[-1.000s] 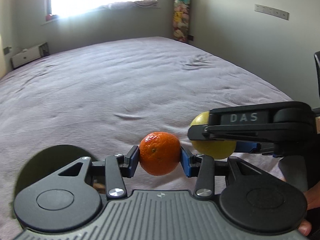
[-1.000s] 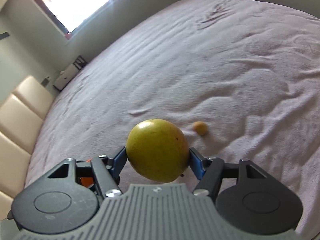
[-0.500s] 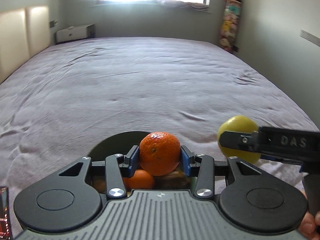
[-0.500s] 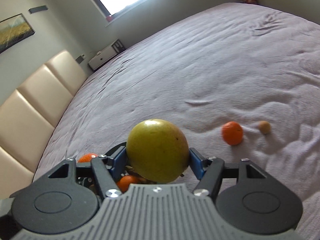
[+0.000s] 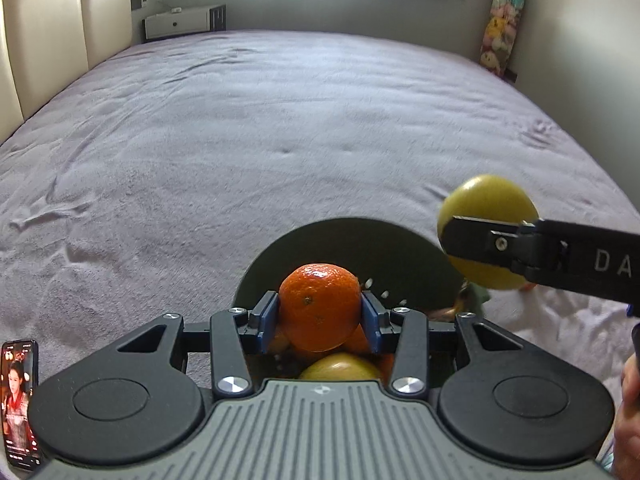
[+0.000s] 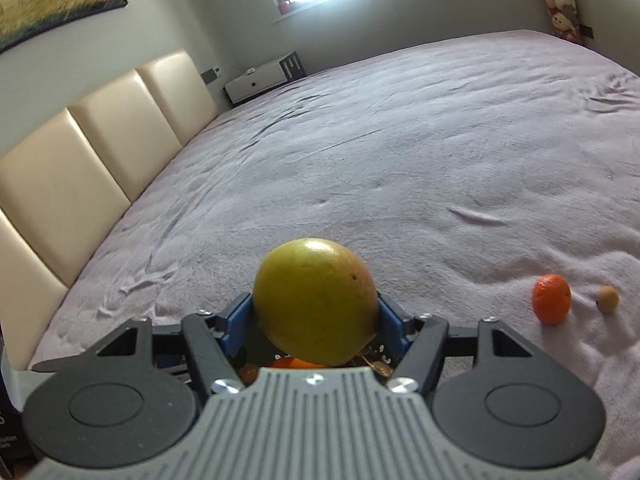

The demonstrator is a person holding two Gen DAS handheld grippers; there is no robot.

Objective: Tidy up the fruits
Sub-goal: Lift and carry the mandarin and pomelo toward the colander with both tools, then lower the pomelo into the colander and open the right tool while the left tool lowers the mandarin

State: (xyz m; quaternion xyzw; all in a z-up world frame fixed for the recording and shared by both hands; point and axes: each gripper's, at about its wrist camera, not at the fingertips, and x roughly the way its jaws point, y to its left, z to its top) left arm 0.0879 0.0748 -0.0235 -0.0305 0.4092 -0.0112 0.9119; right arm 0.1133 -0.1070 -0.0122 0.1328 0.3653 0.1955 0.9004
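My left gripper (image 5: 319,316) is shut on an orange mandarin (image 5: 319,306), held over a dark green bowl (image 5: 352,248) on the bed. Under it in the bowl lie more orange fruit and a yellow-green fruit (image 5: 340,368). My right gripper (image 6: 316,320) is shut on a large yellow-green fruit (image 6: 314,300); the left wrist view shows that fruit (image 5: 486,212) just right of the bowl's rim. Orange fruit (image 6: 296,362) peeks out below it. A loose mandarin (image 6: 551,298) and a small tan fruit (image 6: 607,298) rest on the purple bedspread to the right.
A phone (image 5: 19,404) with a lit screen lies at the near left. A cream padded headboard (image 6: 80,160) runs along the left, a white bedside unit (image 6: 260,78) stands at the far corner, and a stack of plush toys (image 5: 500,36) leans by the far wall.
Both grippers swung left with their fruit still held and now hang over the bowl. The bowl and its fruit came into view under the jaws, and the phone appeared at the left.
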